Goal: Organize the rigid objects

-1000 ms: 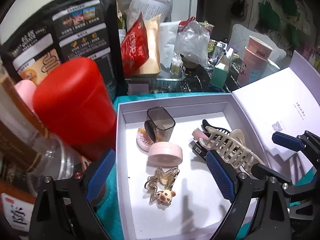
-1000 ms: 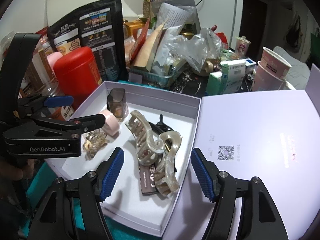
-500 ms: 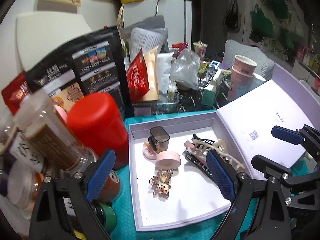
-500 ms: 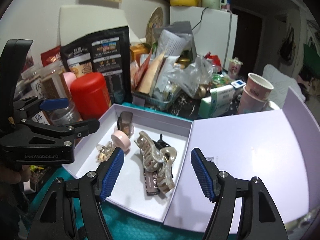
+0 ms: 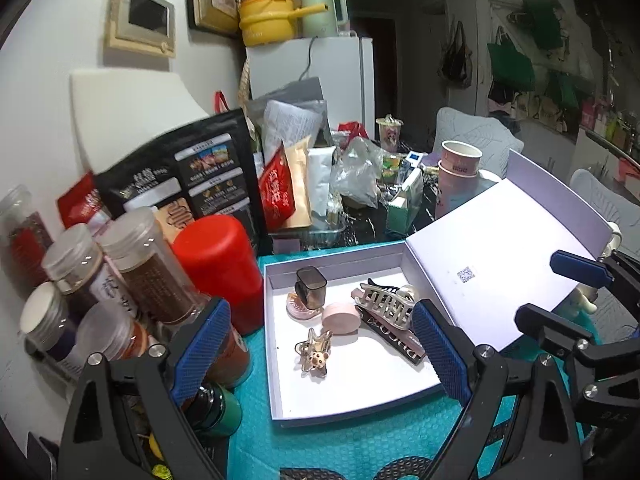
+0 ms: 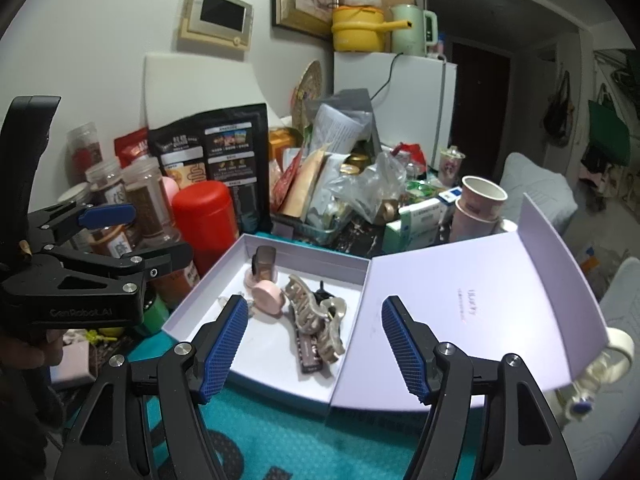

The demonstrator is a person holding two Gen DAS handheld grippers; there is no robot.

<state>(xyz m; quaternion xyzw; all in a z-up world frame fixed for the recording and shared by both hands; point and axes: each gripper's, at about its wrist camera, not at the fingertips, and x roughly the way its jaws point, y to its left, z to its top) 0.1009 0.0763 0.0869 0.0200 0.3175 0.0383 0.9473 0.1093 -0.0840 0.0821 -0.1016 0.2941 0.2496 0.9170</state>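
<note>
Pulled back and up from the white box compared with a second ago: box smaller in both views now, with far more of the room showing above it, including the white fridge, yellow pot and wall panel. Left gripper wide open and holding nothing, blue pads hanging on either side of the box; right gripper also open and empty, less widely spread, above the near edge of the box. Contents unchanged in place: smoky grey square clip standing at the back, pink round case just in front of it, small clear clip with a bear charm nearer the front, big cream claw clip lying over a dark flat clip toward the right wall. Lid folded open flat to the right, as before. Box sitting on the teal mat on the tabletop, red canister touching or just beside its left wall, clear spice jars newly in the left wrist view further left. Black snack bag and stacked paper cups behind in the clutter.
</note>
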